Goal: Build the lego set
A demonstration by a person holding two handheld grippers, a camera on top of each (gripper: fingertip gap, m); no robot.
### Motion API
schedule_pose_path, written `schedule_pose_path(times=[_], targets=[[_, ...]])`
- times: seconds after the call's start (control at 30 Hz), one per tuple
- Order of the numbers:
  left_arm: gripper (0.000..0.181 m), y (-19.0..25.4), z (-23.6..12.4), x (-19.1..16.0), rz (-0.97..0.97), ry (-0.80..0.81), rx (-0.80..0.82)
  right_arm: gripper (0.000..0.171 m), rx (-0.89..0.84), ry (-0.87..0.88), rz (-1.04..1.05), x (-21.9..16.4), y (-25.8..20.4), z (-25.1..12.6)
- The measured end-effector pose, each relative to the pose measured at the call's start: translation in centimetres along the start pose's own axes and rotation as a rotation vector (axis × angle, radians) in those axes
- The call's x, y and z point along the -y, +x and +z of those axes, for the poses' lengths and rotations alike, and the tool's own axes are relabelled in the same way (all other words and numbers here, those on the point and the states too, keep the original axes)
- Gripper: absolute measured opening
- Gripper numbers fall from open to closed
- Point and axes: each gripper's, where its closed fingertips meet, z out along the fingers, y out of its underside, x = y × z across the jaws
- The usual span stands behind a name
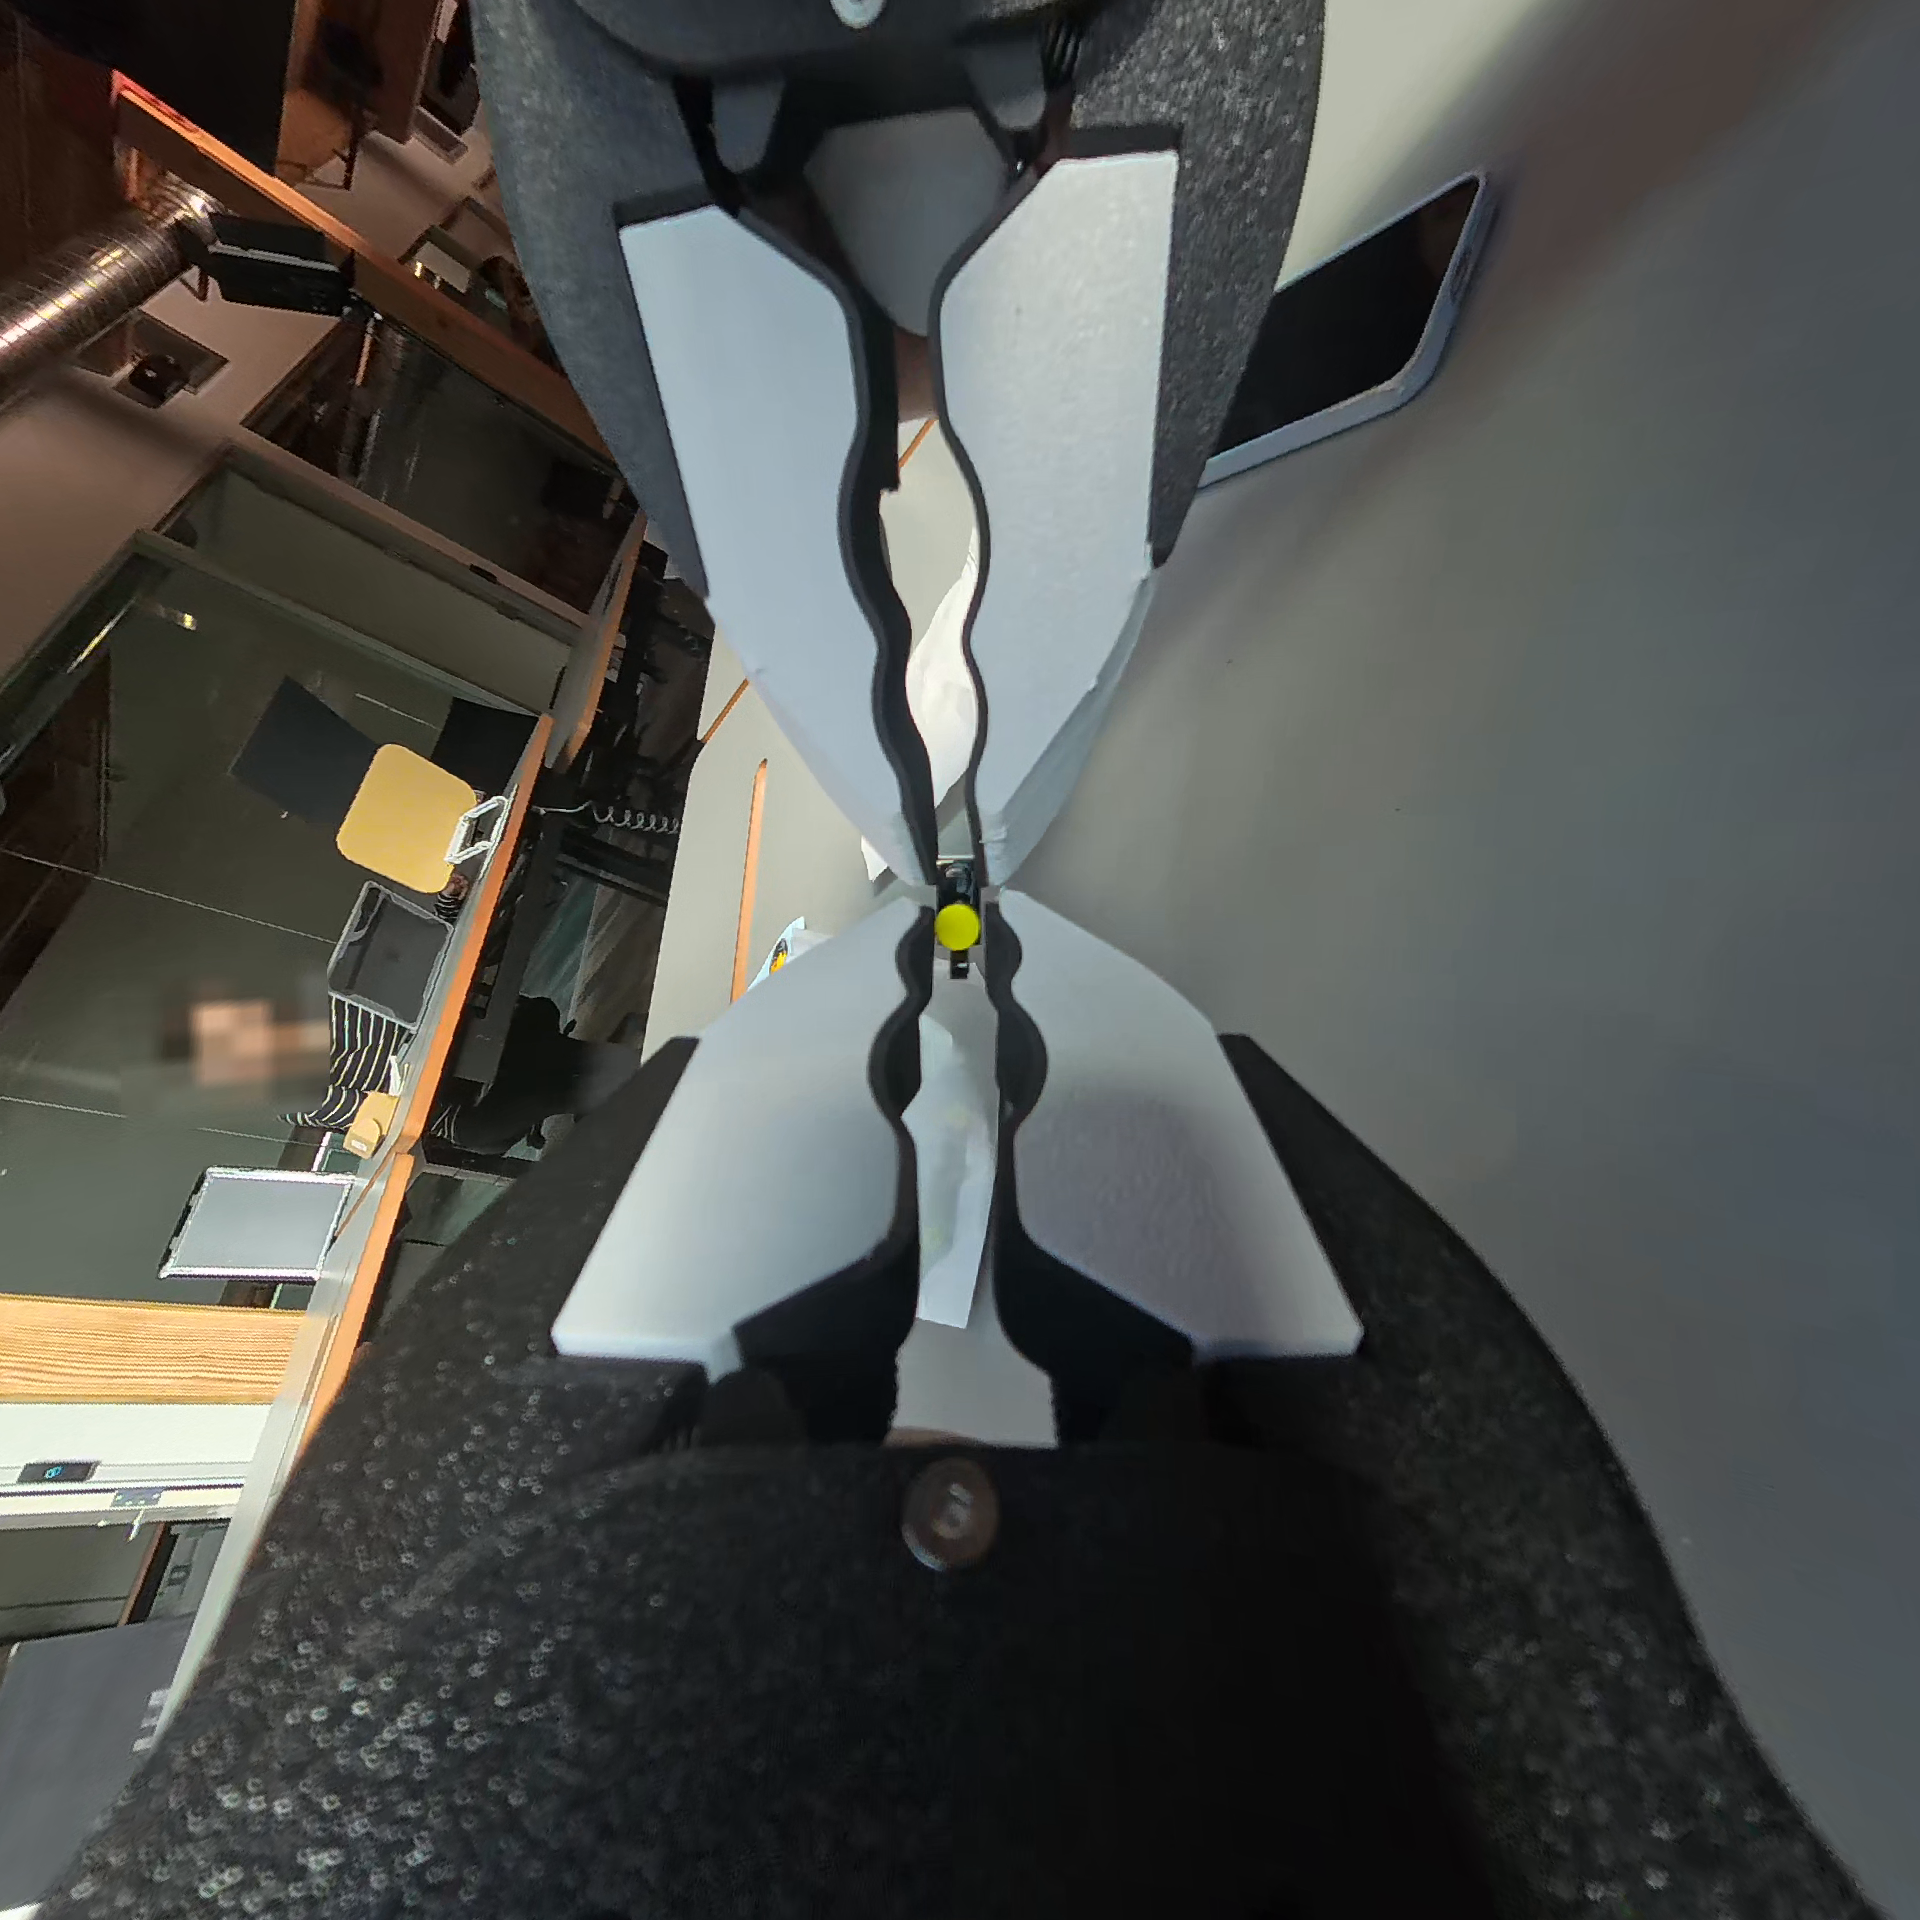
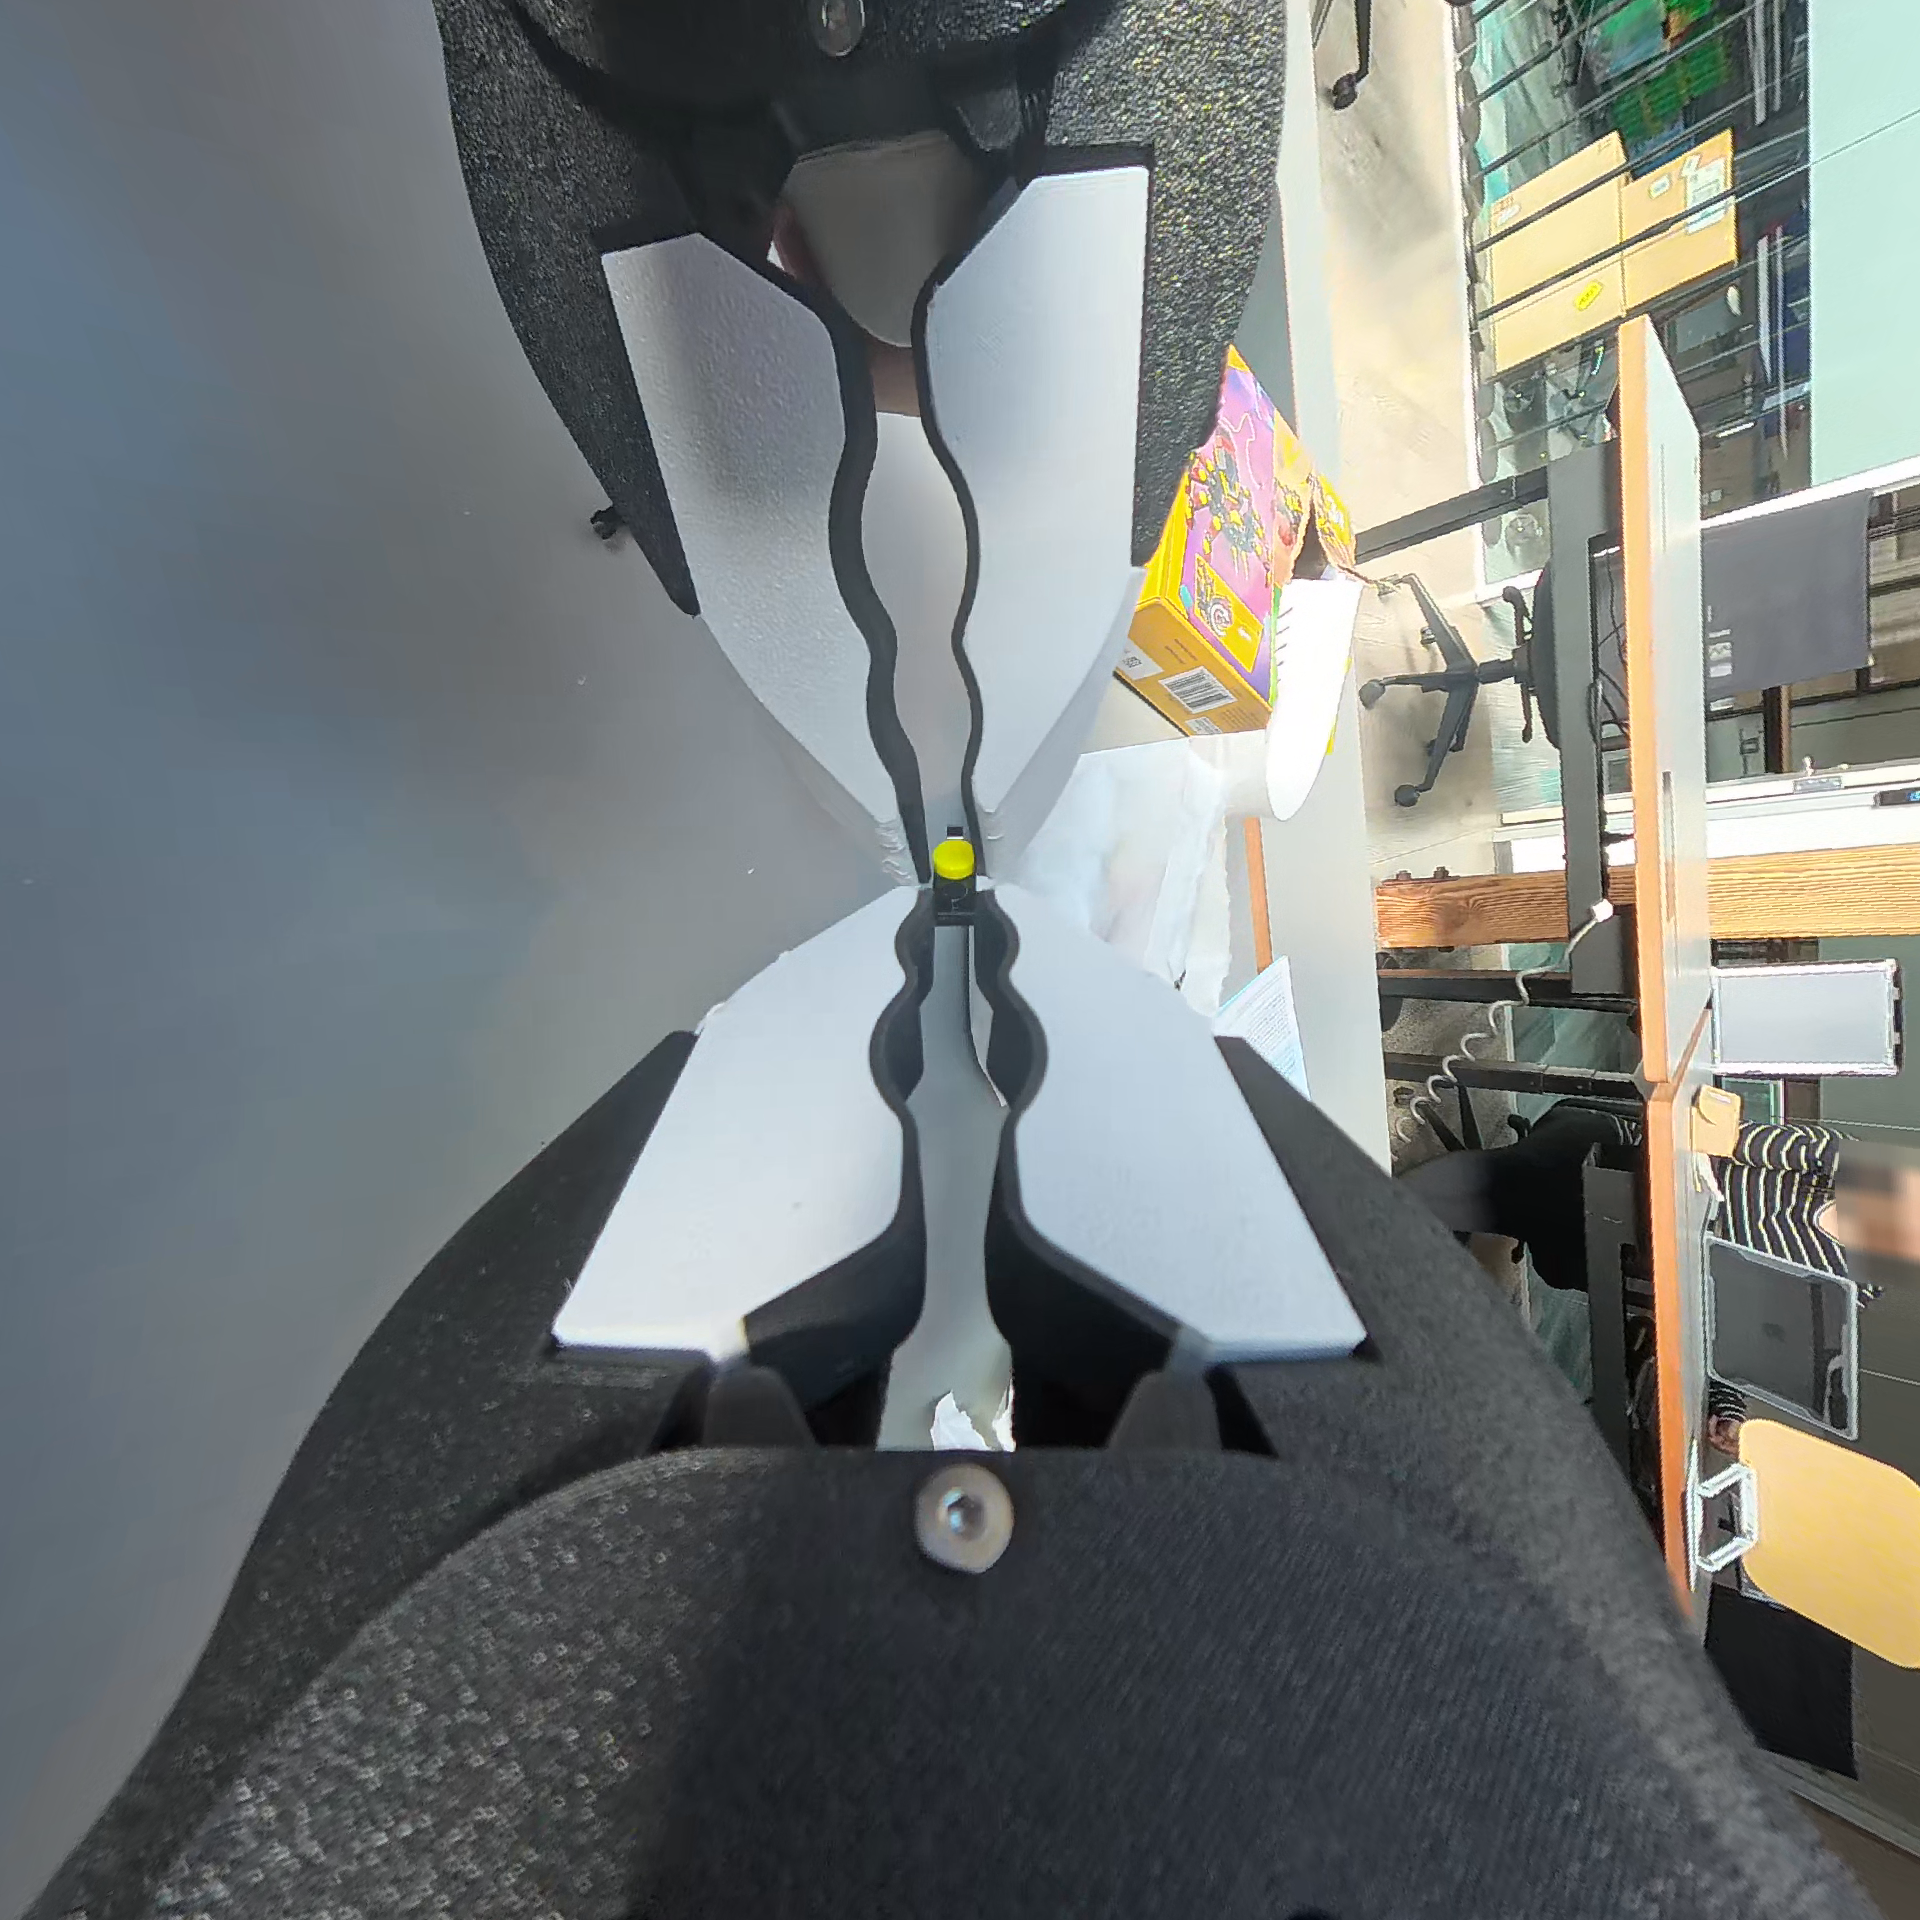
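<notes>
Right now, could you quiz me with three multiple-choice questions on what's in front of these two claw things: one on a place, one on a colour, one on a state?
1. Where does the phone lie?
A. on the grey table
B. on the box
C. between the fingers

2. What colour is the small round piece at the fingertips?
A. red
B. yellow
C. blue

3. How do the two grippers stand?
A. both wide open
B. one open, one lying flat
C. both closed, tip to tip

Answers:
1 A: the phone lies flat on the table.
2 B: the round piece is bright yellow.
3 C: the left gripper pinches the round piece, and the right gripper pinches the black piece joined to it.
</notes>
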Motion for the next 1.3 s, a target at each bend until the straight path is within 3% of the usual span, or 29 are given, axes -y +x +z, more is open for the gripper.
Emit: schedule_pose_path(times=[0.23,0.5,0.77,0.87,1.03,1.3], targets=[[0.007,-0.1,0.1,0.1,-0.001,-0.004,0.008,0.007,-0.008,0.003,-0.005,0.1,0.0,-0.1],[0.006,-0.2,-0.4,0.5,-0.336,0.134,-0.064,0.008,-0.117,-0.022,-0.126,0.4,-0.3,0.0],[0.006,-0.6,-0.2,0.5,-0.428,0.176,-0.095,0.007,-0.158,-0.038,-0.258,0.7,-0.3,-0.5],[0.006,-0.4,-0.1,0.0,-0.373,0.135,-0.051,0.007,-0.099,-0.060,-0.190,0.1,-0.6,0.2],[0.006,-0.1,0.1,-1.0,-0.217,0.045,0.028,0.007,0.041,-0.019,0.220,-0.7,-0.6,1.9],[0.005,0.0,-0.6,-0.5,-0.277,0.115,-0.008,0.007,0.044,0.042,0.217,-0.1,-0.9,2.1]])
